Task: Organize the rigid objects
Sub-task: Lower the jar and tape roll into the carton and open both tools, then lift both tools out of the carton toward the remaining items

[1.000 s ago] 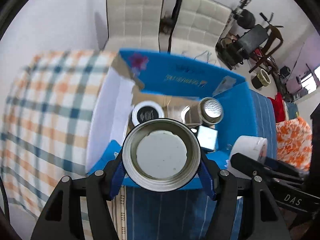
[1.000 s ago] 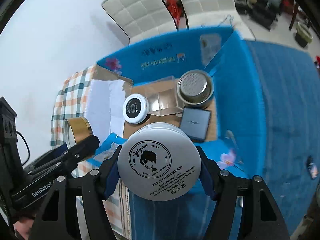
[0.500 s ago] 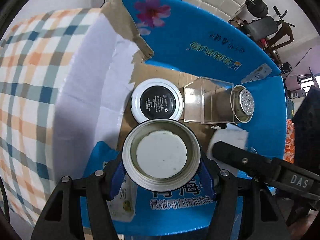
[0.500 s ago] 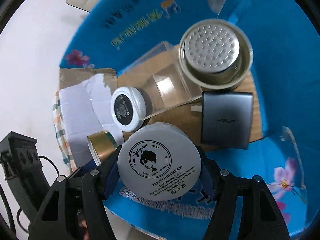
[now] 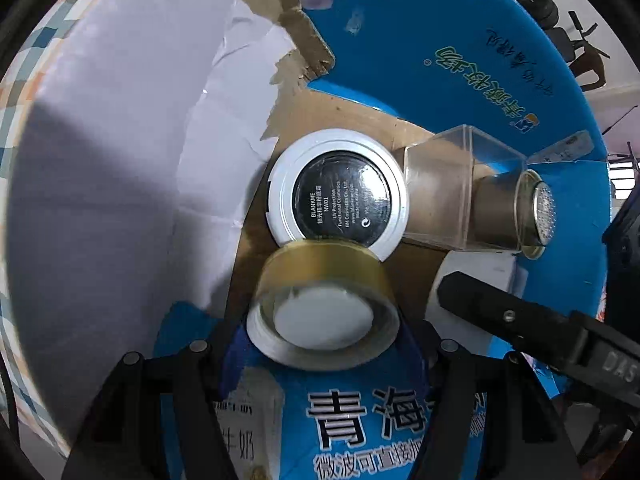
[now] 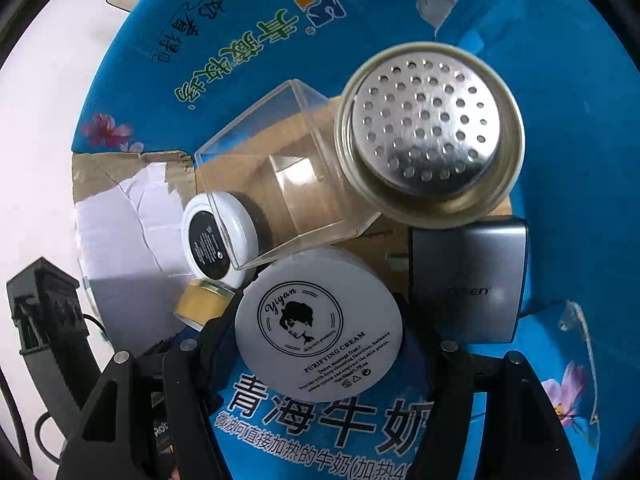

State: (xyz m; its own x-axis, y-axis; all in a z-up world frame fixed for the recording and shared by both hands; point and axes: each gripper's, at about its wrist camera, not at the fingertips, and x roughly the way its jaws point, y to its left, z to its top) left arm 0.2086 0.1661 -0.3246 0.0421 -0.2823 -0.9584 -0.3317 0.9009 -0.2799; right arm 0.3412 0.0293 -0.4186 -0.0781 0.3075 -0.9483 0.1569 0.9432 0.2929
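1. The left gripper is clamped on a gold-sided jar, held bottom-up toward the camera just inside the blue carton.
2. The gold-sided jar hangs over the carton's brown floor, its far edge overlapping the view of a white compact with a black label that lies on that floor.
3. The right gripper is clamped on a white cream jar, lid printed with a face and "PURIFYING CREAM", also down inside the carton.
4. In the right wrist view the cream jar sits between the gold-sided jar on its left and a grey rectangular case on its right.
5. Behind them a clear plastic box stands beside a metal strainer cup with a perforated bottom; the clear box's edge overlaps the white compact.
6. The carton's left wall is torn, showing white and brown card.
7. A checked cloth shows outside the carton at the left edge.
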